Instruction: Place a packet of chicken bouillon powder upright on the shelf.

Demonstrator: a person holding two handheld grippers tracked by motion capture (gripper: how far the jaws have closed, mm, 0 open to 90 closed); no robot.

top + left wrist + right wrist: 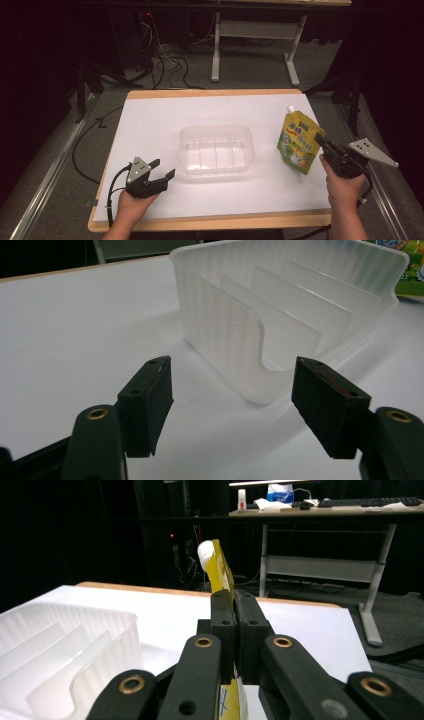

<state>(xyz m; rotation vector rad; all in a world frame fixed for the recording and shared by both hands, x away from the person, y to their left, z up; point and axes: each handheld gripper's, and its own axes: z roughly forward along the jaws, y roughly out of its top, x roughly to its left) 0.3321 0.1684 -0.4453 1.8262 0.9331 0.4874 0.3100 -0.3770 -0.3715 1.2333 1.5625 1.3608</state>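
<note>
A yellow-green spouted pouch (pixel 298 144) with a white cap is lifted at the table's right side, my right gripper (pixel 322 141) shut on its edge. In the right gripper view the jaws pinch the thin pouch (pixel 221 572), which rises edge-on above them, cap at the top. A clear plastic bin (pixel 216 149) with inner dividers sits in the middle of the white table. My left gripper (pixel 162 170) rests open at the front left, nothing between its pads. In the left gripper view the bin's near corner (pixel 250 340) stands just beyond the open jaws.
White paper (pixel 150 125) covers the wooden table top. Beyond the far edge are a desk frame (pixel 255 45) and loose cables on the floor (pixel 165 62). A metal rail (pixel 47 170) runs along the left side.
</note>
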